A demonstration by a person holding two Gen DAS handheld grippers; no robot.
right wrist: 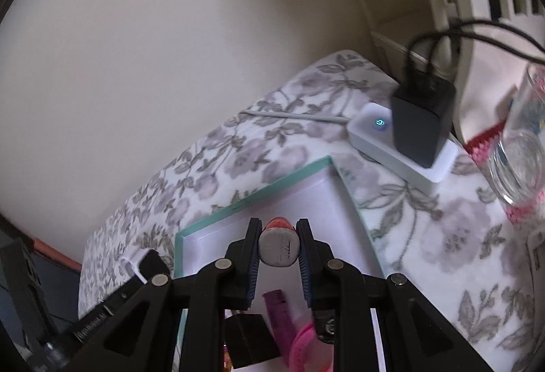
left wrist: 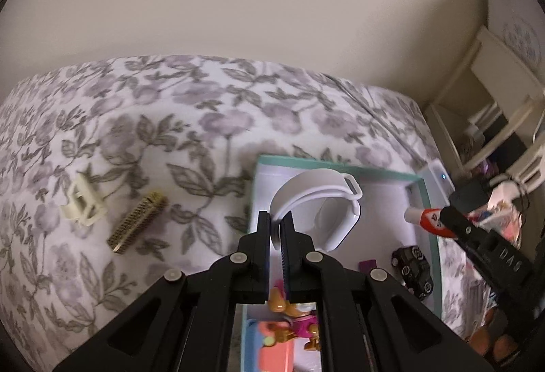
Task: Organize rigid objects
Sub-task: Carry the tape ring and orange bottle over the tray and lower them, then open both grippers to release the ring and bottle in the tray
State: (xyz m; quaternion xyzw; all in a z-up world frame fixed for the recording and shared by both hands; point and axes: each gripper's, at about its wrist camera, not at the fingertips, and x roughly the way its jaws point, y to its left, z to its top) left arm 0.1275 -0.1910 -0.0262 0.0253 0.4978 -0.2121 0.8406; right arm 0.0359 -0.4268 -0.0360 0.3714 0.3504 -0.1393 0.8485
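In the left wrist view my left gripper [left wrist: 276, 219] is shut on the strap of a white wristwatch [left wrist: 320, 201], which hangs over a white box with a teal rim [left wrist: 340, 164]. My right gripper [left wrist: 446, 217] comes in from the right, shut on a white and orange-red tube [left wrist: 425, 217] above the box's right wall. The right wrist view shows that gripper [right wrist: 278, 229] with the tube's [right wrist: 279, 246] grey end between its pads, over the box [right wrist: 259, 198]. The left gripper's fingers [right wrist: 150, 264] and a bit of white strap [right wrist: 131, 264] show at lower left.
A cream clip [left wrist: 83, 205] and a gold comb-like piece [left wrist: 138, 224] lie on the floral bedcover left of the box. Inside the box are a black toy car [left wrist: 412, 270], a toy figure [left wrist: 293, 307] and a purple strip [right wrist: 279, 304]. A white power strip [right wrist: 402, 150] with a black charger [right wrist: 422, 120] and a glass [right wrist: 521, 154] stand to the right.
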